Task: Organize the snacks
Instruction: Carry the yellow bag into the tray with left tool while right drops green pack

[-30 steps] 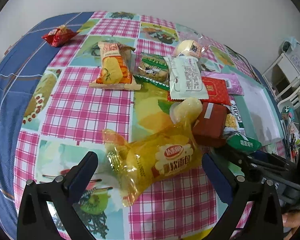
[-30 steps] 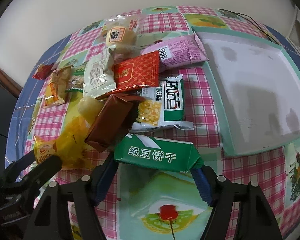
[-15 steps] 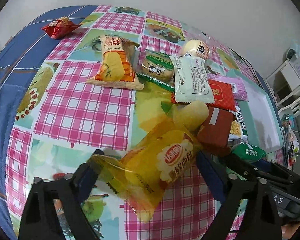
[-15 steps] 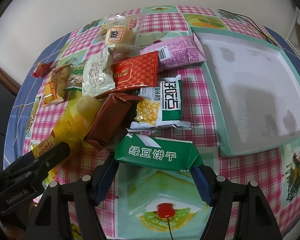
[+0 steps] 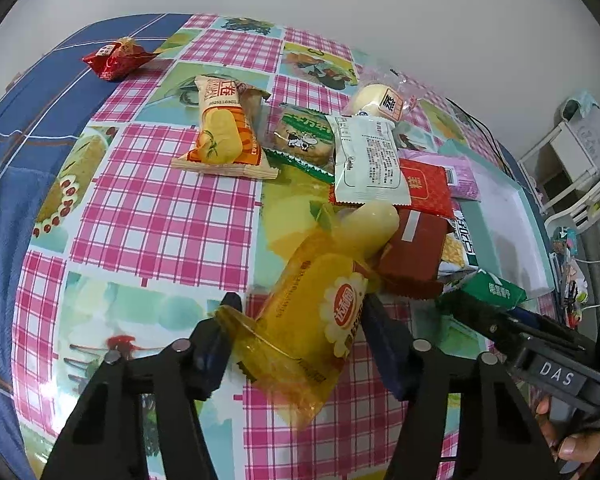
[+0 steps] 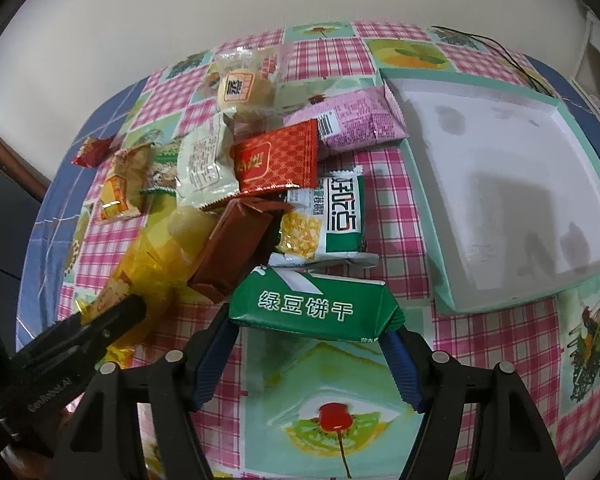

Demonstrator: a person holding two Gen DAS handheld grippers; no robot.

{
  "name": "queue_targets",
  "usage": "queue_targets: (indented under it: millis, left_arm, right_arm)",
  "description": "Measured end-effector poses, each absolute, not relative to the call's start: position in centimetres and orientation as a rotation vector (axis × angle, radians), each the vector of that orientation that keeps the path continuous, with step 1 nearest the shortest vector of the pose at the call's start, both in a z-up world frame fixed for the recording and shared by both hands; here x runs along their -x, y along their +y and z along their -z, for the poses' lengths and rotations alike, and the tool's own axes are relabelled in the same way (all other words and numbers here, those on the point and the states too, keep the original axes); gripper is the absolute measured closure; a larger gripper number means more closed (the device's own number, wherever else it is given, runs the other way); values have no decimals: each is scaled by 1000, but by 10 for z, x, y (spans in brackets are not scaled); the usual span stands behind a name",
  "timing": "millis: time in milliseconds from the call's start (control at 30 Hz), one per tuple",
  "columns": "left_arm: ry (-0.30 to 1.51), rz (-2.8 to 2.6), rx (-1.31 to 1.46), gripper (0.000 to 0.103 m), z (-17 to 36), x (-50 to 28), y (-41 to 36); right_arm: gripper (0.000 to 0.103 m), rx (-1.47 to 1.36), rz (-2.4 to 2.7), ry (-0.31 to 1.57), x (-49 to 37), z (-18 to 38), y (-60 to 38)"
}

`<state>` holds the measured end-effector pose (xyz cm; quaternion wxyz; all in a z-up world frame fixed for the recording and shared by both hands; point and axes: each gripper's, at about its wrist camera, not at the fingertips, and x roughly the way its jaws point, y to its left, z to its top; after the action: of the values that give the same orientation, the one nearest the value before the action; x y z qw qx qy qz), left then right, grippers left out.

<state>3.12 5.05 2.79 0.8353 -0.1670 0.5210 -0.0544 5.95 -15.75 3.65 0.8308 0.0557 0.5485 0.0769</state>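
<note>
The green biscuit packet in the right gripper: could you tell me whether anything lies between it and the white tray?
Nothing visible does. The green biscuit packet sits clamped in the right gripper, and only bare tablecloth separates it from the white tray.

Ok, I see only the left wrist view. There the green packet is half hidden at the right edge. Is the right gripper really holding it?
Observer: Yes. The right gripper has one of its fingers pressed on each end of the green packet.
Operator: And the tray, is some snack already inside?
Observer: No. The tray holds no snack; its white floor shows only grey marks.
Operator: Does any packet touch the tray?
Observer: The purple packet seems to touch it: its right end lies against the tray's left wall, near the far corner.
</note>
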Motion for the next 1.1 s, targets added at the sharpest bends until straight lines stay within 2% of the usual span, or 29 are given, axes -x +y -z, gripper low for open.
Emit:
queue_targets:
  millis: [233,367,700,1100]
  left_arm:
    - [1098,101,356,52,-40,-24,51]
    - [1093,82,351,54,-51,-22,48]
    - [1056,37,352,55,-83,-16,45]
    - [988,44,317,55,-138,-31,2]
  right_arm:
    - [30,-123,-173,1142,-55,-48,-161]
    - [30,-130,-178,1127,-54,-56,-164]
    - [30,-156,-176,1078,-52,-76,-173]
    - [30,-180,-128,1018,-48,-96,-198]
